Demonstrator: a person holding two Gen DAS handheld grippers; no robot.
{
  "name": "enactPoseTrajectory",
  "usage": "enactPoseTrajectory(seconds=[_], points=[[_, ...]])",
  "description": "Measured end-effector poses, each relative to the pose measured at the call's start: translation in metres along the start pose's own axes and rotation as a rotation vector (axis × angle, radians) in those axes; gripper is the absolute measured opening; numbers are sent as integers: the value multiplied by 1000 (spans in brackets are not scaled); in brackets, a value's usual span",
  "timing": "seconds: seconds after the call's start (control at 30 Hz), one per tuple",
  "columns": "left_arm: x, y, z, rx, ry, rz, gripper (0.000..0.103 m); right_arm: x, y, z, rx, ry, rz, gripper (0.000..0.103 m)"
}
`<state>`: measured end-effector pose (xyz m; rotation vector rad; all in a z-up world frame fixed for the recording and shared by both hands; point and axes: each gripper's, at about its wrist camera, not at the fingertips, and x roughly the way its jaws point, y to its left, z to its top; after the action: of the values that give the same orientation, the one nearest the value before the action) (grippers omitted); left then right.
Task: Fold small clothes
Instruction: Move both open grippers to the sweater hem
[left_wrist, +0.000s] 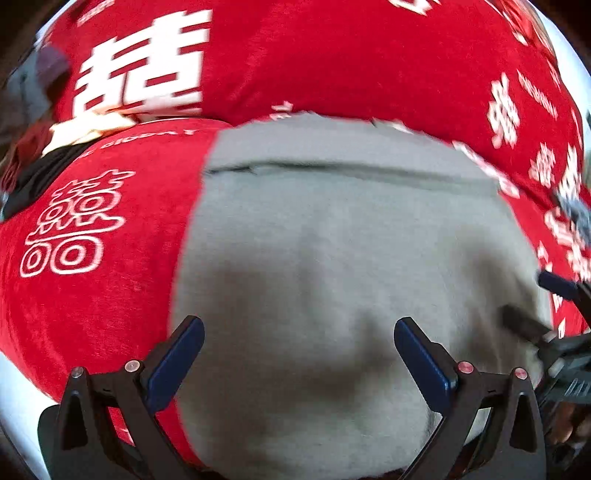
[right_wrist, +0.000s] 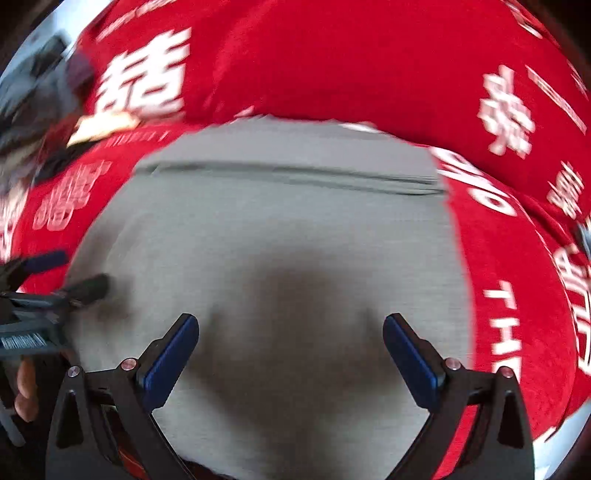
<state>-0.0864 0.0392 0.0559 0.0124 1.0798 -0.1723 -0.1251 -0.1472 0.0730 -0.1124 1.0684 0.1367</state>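
Grey garment (left_wrist: 332, 258) lies flat on red printed cloth (left_wrist: 92, 314), seam band near far edge. Left gripper (left_wrist: 299, 354) and right gripper (right_wrist: 291, 350) hover over near half, fingers wide, holding nothing. Fabric looks light, soft, limp; best pinched at near corners or hem. Red cushion (left_wrist: 332, 55) bulges behind, crowding far edge. Both views blurred.

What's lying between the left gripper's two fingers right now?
Only bare grey garment between the open left gripper fingers, seen in the left wrist view.
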Motion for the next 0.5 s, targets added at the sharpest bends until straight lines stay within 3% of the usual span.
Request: enactPoseTrajectory(seconds=[0.07,0.17,0.3,0.4,0.5], points=[[17,-6,-10,42,64,37,103,15,11,-8,-46,47,-4,100],[10,9,-16,37,34,43,103,15,2,-18,-60,27,-16,101],[6,44,-25,-25,57,31,103,8,-45,-32,38,26,-36,101],[3,66,-34,-110,96,-23,103,-4,-60,-51,53,4,-40,101],[-12,67,-43,-112,81,72,103,-12,-49,-60,-1,8,-157,101]])
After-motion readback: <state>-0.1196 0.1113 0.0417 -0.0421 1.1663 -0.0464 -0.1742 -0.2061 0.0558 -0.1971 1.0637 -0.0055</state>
